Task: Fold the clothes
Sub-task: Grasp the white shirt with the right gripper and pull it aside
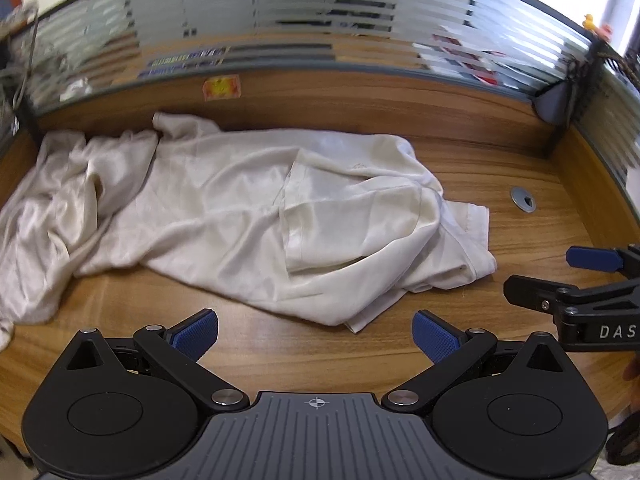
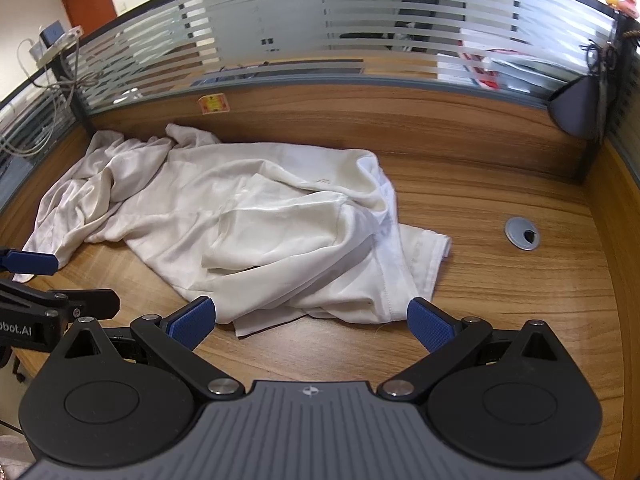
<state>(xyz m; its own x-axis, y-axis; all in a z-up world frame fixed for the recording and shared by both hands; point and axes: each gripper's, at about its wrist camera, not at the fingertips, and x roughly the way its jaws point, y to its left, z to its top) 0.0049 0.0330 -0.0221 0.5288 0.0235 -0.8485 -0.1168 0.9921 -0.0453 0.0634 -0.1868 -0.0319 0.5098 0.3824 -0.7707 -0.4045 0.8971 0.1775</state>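
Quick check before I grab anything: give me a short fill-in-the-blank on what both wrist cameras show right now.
1. The white garment lies ____ on the wooden desk, not folded.
2. The left gripper has its jaws ____.
3. The right gripper holds ____.
4. The grey cable grommet sits to the ____ of the garment.

Missing words: crumpled; open; nothing; right

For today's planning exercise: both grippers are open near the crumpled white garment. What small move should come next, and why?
Probably ease the right gripper forward onto the near hem of the white garment: its open jaws already bracket that edge, and the cloth lies bunched on the desk, needing spreading first.
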